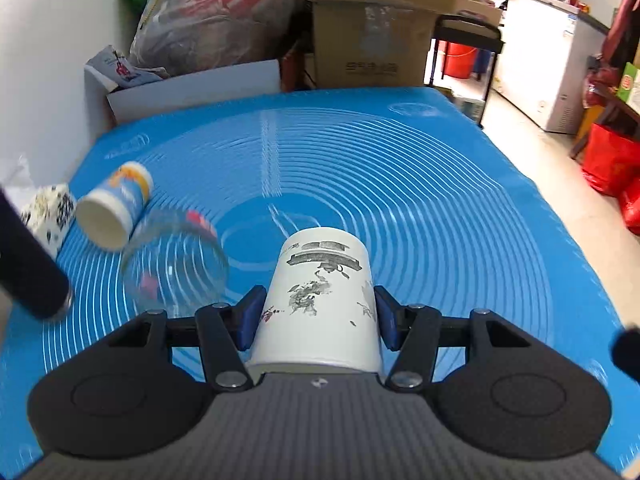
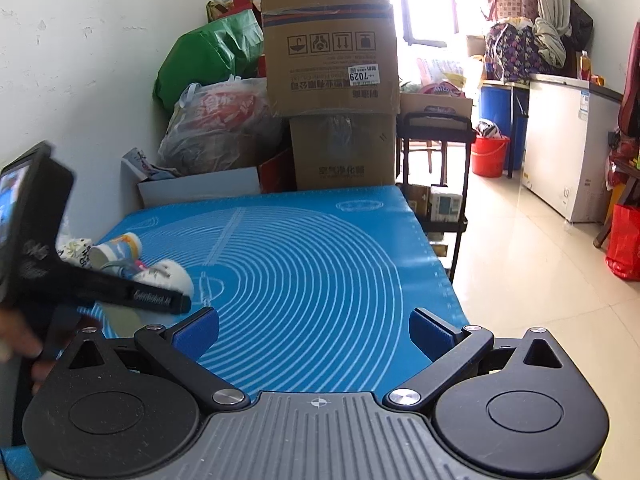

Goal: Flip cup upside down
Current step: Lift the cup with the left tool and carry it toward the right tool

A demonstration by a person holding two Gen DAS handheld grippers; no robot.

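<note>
Now mid-flip, by the look of it. White cup [image 1: 320, 300] held between the 2 blue pads [image 1: 250, 316] of the left gripper [image 1: 318, 316], closed bottom pointing away from the camera, open rim near the gripper body. Gripped firmly on both sides above the blue mat [image 1: 440, 200]; whether touching the mat or lifted, hard to tell from this angle. Right gripper [image 2: 314, 330] empty, fingers spread wide, hovering over the mat with nothing between them. Lying beside, at the left: a paper cup [image 1: 116, 210] on its side, a clear glass [image 1: 176, 260] blurred, and a patterned cup [image 1: 50, 214]. Next, probably: finish turning the wrist until the rim faces down, lower onto a free part of the mat, then release. Careful with the glass just beside.
</note>
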